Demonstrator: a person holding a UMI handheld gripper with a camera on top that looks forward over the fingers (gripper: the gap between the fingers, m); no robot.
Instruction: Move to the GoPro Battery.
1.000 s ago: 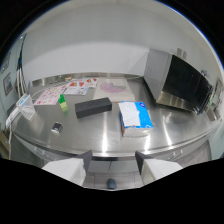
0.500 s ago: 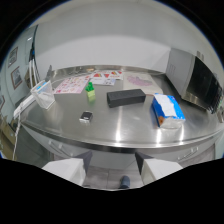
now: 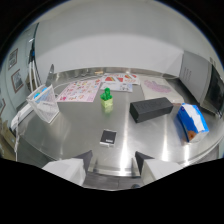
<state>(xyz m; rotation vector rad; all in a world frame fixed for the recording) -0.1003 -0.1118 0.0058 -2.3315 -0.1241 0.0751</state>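
Tool fingers spread apart and empty, above steel tabletop; GoPro battery lies just ahead, green bottle beyond.

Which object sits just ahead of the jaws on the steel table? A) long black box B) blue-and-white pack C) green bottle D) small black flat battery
D: the small black battery lies nearest, just beyond the open gripper; the green bottle stands farther back.

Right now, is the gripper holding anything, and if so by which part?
Nothing is held. The gripper is open and empty; the GoPro battery lies flat on the metal table just ahead of its fingers, untouched.
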